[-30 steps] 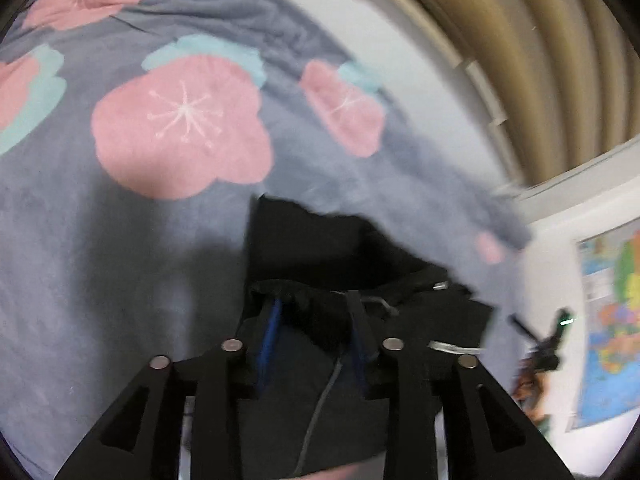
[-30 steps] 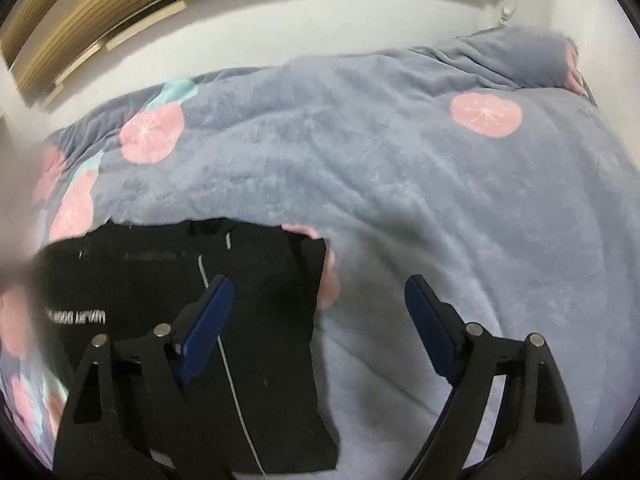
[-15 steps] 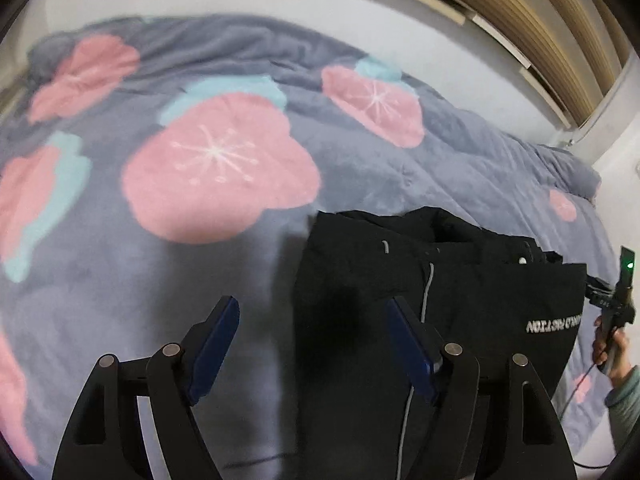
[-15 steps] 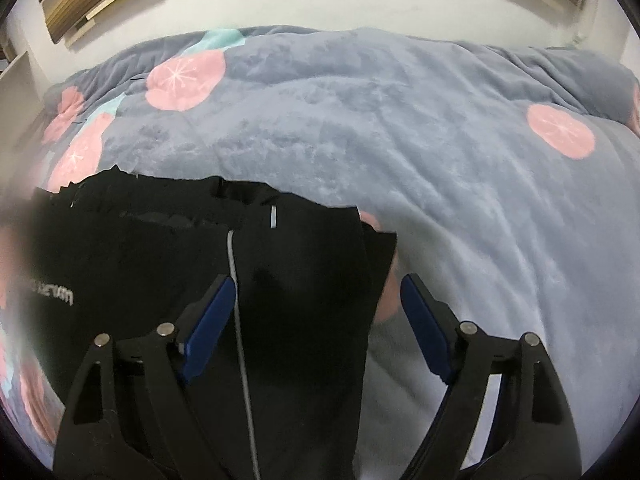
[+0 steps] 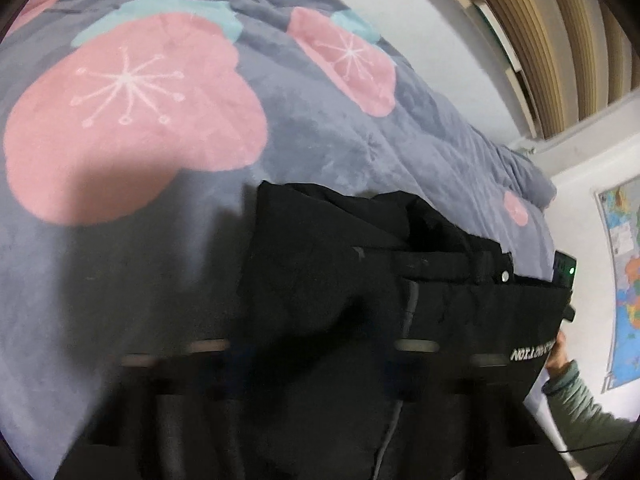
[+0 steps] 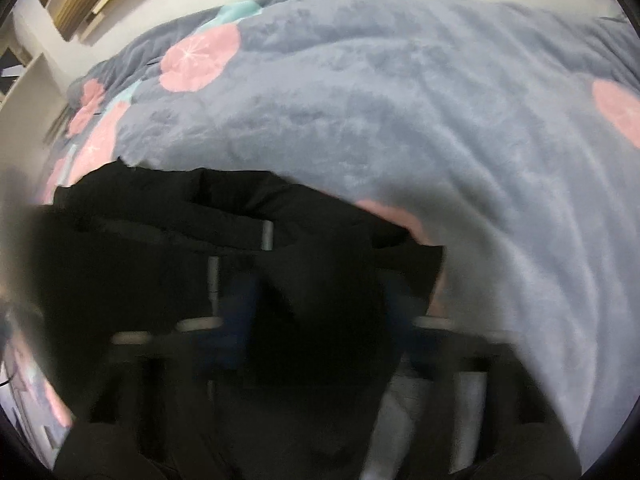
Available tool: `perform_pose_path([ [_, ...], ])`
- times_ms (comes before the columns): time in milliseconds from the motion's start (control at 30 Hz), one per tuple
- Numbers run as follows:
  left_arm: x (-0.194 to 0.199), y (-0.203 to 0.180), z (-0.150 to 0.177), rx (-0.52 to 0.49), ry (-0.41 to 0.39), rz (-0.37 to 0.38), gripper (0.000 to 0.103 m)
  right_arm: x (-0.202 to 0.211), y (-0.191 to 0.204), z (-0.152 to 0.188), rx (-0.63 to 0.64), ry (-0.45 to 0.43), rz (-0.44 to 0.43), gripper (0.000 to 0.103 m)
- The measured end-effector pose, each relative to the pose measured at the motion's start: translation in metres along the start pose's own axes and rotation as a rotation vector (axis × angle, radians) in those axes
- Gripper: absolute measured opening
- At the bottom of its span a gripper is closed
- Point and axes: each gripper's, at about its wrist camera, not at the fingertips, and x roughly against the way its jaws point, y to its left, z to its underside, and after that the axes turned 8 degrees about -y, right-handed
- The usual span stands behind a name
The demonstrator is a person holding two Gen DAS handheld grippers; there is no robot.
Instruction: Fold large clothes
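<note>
A folded black garment [image 5: 360,300] with white lettering and a grey drawcord lies on the grey blanket [image 5: 320,140] with pink flowers. It also shows in the right wrist view [image 6: 200,260]. My left gripper [image 5: 312,364] is low over the garment's left part, blurred by motion; its jaws stand wide apart. My right gripper [image 6: 320,320] is low over the garment's right edge, also blurred, with its jaws apart. Neither holds cloth that I can see.
The blanket [image 6: 440,120] covers the whole bed. A white wall [image 5: 420,20] and wooden slats [image 5: 560,40] run behind it. A map [image 5: 624,280] hangs at the right. The other hand and green sleeve [image 5: 572,384] show at the garment's right end.
Both grippers have dropped closer to the garment and are in fast motion. The left gripper let go of the cloth a second ago and has stayed open.
</note>
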Motion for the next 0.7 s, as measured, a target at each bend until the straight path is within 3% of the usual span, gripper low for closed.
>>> perform_pose_path([
  [100,0.013,-0.014,0.006,-0.064,-0.064,-0.045,0.011,0.014,0.013,0.008,0.071,-0.047,0.088,0.011],
  [200,0.038,-0.02,0.009,-0.055,-0.134,-0.061,0.01,0.039,0.017,0.013,0.076,-0.11,0.149,0.009],
  [333,0.081,-0.031,0.008,-0.032,-0.241,-0.026,0.01,0.086,0.017,0.006,0.05,-0.228,0.217,0.008],
  [533,0.106,-0.072,-0.028,-0.065,-0.394,-0.03,0.01,0.109,0.041,-0.03,0.118,-0.364,0.383,0.008],
  [633,0.075,-0.074,-0.048,-0.075,-0.359,-0.147,0.01,0.077,0.033,-0.053,0.094,-0.326,0.411,0.008],
  [700,0.041,-0.061,-0.053,-0.05,-0.286,-0.229,0.01,0.036,0.026,-0.058,0.094,-0.245,0.427,0.008],
])
